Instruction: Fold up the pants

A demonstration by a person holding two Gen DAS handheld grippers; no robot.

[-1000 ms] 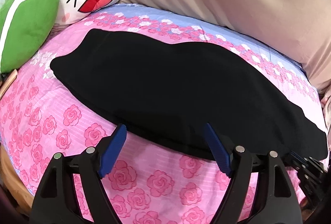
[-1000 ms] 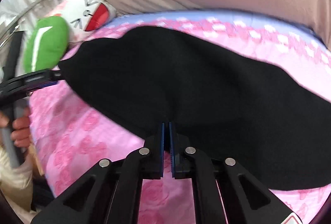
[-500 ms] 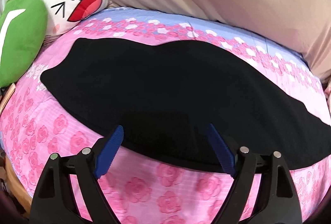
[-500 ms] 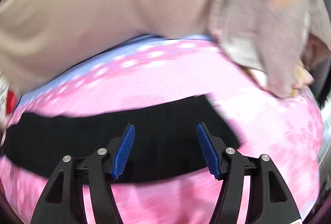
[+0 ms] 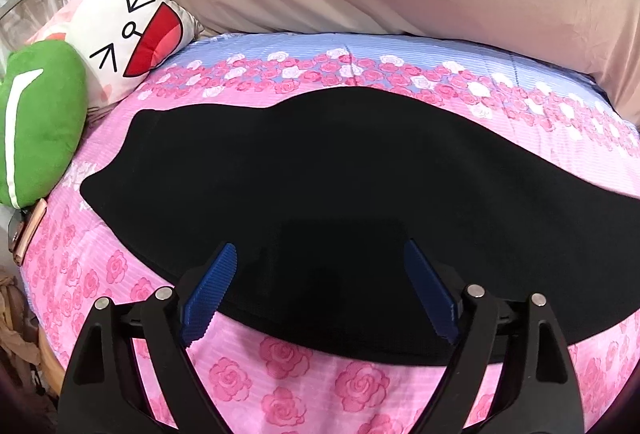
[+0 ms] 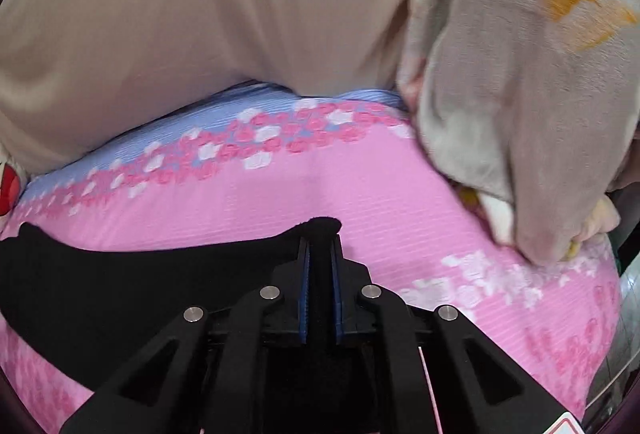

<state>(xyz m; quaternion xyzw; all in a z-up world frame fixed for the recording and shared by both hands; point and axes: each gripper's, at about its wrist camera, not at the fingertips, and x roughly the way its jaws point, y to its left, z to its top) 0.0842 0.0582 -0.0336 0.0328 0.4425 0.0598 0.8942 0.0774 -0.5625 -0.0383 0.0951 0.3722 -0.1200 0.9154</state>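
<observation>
1. Two risks: my right gripper (image 6: 319, 274), fingers clamped on the pants (image 5: 320, 193) end at frame centre, grips little cloth; it may slip
2. My left gripper (image 5: 320, 290), fingers apart over the near edge low in frame, could snag the bed sheet (image 5: 280, 374)

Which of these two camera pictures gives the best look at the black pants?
The left wrist view: the black pants lie spread across the pink rose bedsheet, nearly whole, beyond the open left gripper. The right wrist view shows only one end, pinched in the shut right gripper.
</observation>
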